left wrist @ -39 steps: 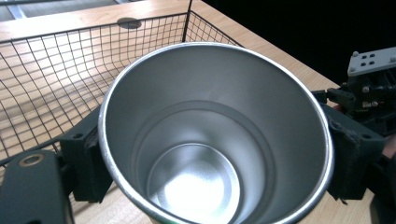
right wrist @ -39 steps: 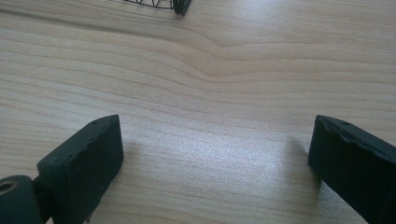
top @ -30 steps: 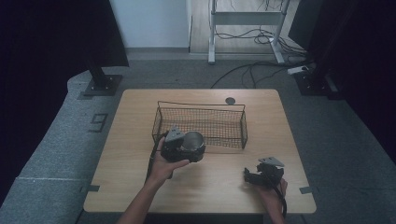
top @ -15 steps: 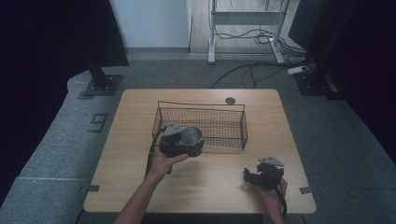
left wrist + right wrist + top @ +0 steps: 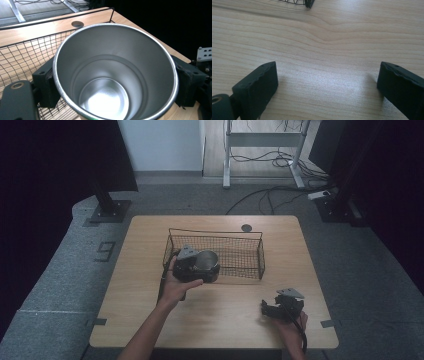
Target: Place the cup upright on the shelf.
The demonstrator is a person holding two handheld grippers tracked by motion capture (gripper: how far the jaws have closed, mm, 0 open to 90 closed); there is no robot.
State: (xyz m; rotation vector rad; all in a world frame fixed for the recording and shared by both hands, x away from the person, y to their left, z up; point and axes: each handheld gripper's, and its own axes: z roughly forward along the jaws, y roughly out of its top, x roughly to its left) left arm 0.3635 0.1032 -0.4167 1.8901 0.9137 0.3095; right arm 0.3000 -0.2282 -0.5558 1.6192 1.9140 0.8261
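Cup (image 5: pixel 115 75) against basket (image 5: pixel 240 255) edge

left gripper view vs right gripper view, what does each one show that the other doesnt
Left gripper view alone: the steel cup seen from above, bare inside, held between the left tongs, with the round hole in the tabletop beyond and the other gripper's grey plate at the right edge.

Right gripper view alone: the right tongs spread wide, with bare wood between them.

Both: the wooden table and the wire basket; the right gripper view catches just one of its corners.
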